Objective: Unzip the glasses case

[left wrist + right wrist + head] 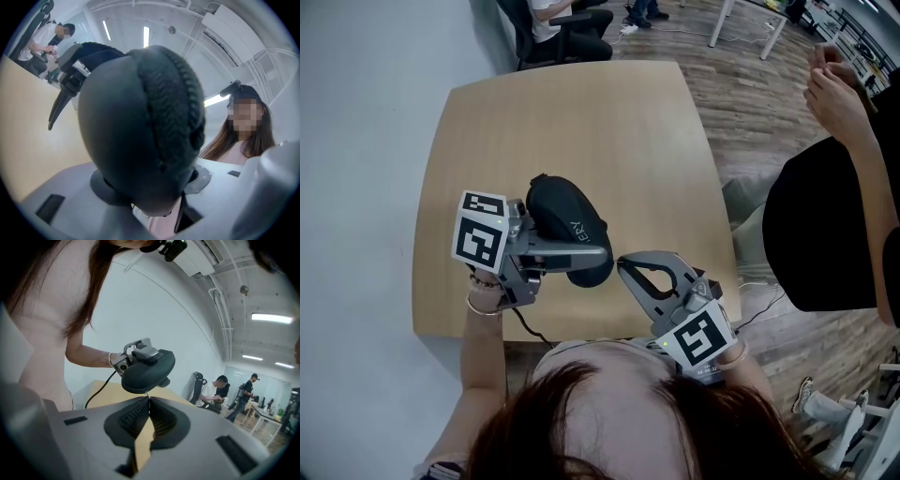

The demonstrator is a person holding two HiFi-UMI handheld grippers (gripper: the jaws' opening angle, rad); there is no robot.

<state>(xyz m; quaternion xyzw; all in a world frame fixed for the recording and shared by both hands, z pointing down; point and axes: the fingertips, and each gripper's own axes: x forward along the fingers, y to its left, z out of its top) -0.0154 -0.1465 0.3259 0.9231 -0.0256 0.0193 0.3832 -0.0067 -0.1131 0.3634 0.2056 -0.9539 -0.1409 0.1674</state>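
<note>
L gripper: we see jaws wide, clamped round glasses case, held above table.
R gripper: we read tips closed on thin zip pull under case.

**Our kit and dress**

We carry a grey left gripper and right gripper, each topped by a black-and-white marker cube. We wear a pale pink top and a bracelet; a black cable trails.

A black case fills the view, clamped between the grey jaws of the left gripper, with its zipper running up the middle. At upper left, the right gripper seems to touch the case's far end. A tan table lies on the left, and a long-haired person is on the right.
</note>
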